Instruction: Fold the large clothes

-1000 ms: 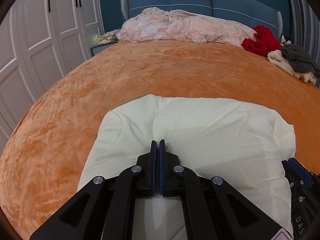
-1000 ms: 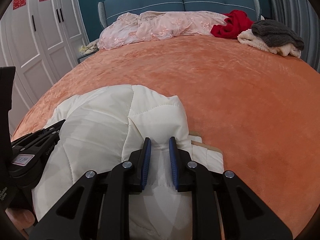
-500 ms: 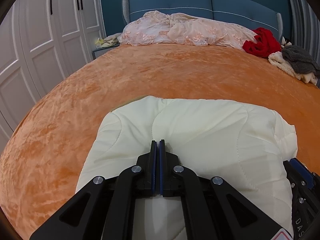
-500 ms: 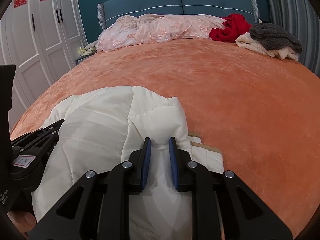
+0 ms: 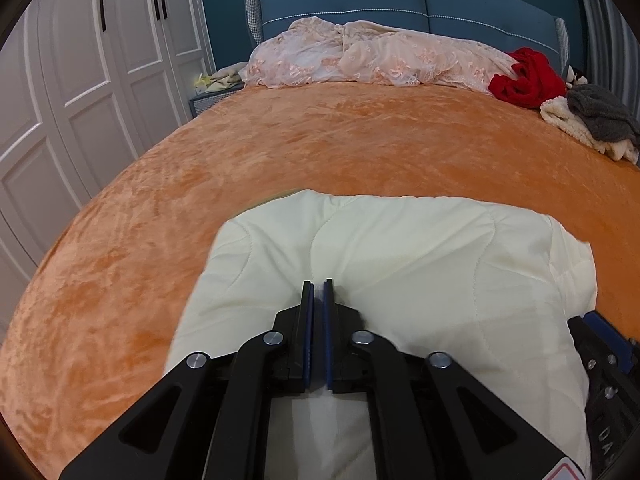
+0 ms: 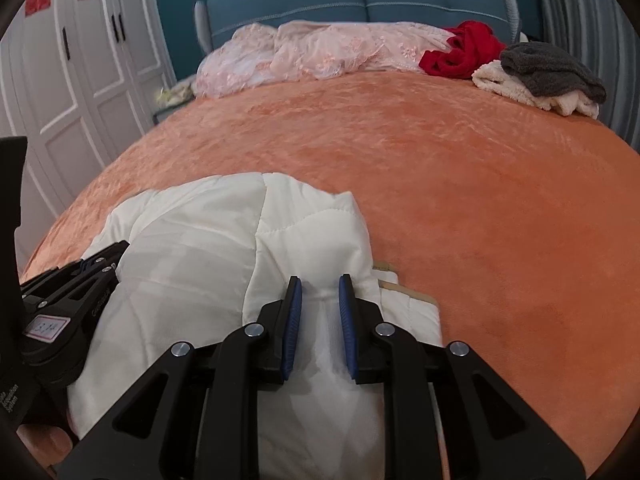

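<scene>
Loosening now in the left wrist view: the left gripper (image 5: 317, 292), pressed together a second ago, shows a thin slit between its 2 blue pads, and no cloth fills that slit at the tips. The cream quilted garment (image 5: 400, 264) lies bunched on the orange bedspread (image 5: 280, 152) right under it, near the foot of the bed. That reads as a release after a fold, so this fold looks done. The tool angles down at the cloth and has held its place.

Over to the right wrist view: the right gripper (image 6: 320, 292) is opening too, its gap slightly wider than half a second back, with a ridge of the garment (image 6: 208, 248) standing between the pads, barely pinched if at all. It tilts down the same way, beside the left tool. Next is probably a regrip for another fold.
</scene>
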